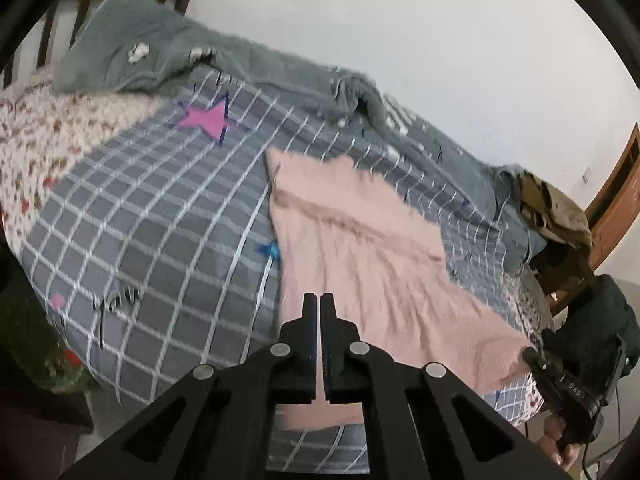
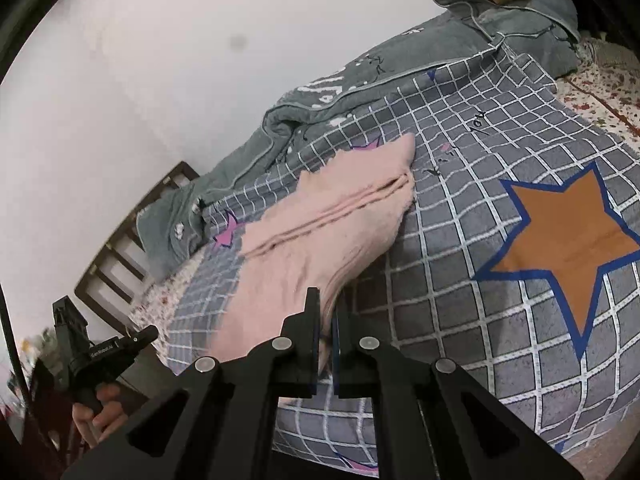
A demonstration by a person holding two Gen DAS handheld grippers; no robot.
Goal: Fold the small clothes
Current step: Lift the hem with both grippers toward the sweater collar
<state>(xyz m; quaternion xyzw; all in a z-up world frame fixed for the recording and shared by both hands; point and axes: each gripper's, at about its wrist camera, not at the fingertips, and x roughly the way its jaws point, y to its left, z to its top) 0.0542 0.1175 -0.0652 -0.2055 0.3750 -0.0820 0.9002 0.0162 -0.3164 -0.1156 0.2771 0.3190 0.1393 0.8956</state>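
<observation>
A pink knit garment (image 1: 360, 264) lies on the grey checked bedcover (image 1: 152, 216), its near edge lifted. My left gripper (image 1: 319, 300) is shut and hovers over the garment's near left part, nothing visibly between its fingers. In the right wrist view the same pink garment (image 2: 320, 224) shows several folded layers. My right gripper (image 2: 326, 300) is shut on the garment's near corner, with pink cloth pinched between the fingers. The right gripper also shows at the right edge of the left wrist view (image 1: 532, 356), at the garment's corner. The left gripper shows at far left of the right wrist view (image 2: 150, 334).
A grey fleece blanket (image 1: 168, 48) is bunched along the wall side of the bed. A floral sheet (image 1: 36, 136) lies at the left. An olive garment (image 1: 556, 208) sits at the bed's far end. A wooden headboard (image 2: 132, 240) and an orange star print (image 2: 568, 248) are in view.
</observation>
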